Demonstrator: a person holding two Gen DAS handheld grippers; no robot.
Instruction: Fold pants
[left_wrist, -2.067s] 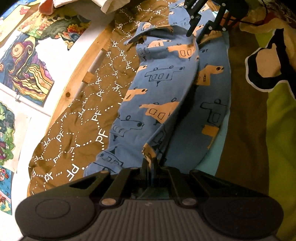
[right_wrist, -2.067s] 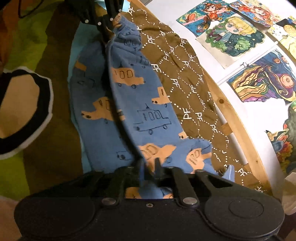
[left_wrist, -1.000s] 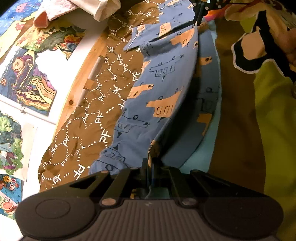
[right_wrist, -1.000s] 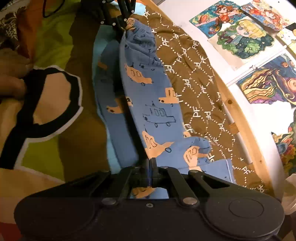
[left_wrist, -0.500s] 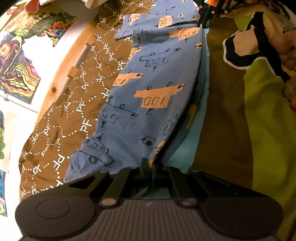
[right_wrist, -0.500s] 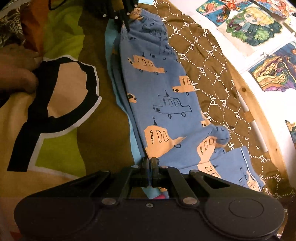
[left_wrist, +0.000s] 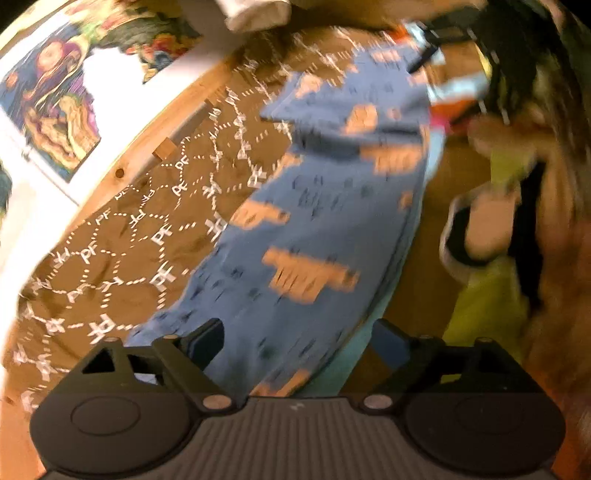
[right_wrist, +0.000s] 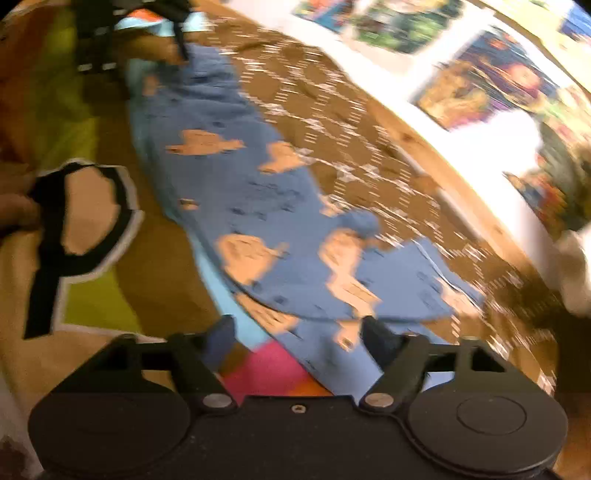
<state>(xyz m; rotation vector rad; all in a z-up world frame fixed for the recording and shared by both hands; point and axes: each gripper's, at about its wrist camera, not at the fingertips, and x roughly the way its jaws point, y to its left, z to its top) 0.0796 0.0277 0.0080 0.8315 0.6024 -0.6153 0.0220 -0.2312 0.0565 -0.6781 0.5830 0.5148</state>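
Our left gripper (left_wrist: 295, 343) has its jaws spread wide with nothing between them, hanging just above the cuff end of the blue cotton pants printed with orange cars (left_wrist: 325, 229). Our right gripper (right_wrist: 297, 334) is likewise parted and empty, over the waist end. The pants lie lengthwise on the bed, one leg laid over the other, resting partly on a brown quilt with white dotted hexagons (left_wrist: 122, 236) and partly on a green, brown and black patterned blanket (right_wrist: 85, 229). Both views are smeared by motion, so edge alignment is hard to judge. We think the lengthwise fold is down. The risk from here: pinching only the top layer at either end would drag the legs apart, and the soft, uneven bedding could let the fold slide.
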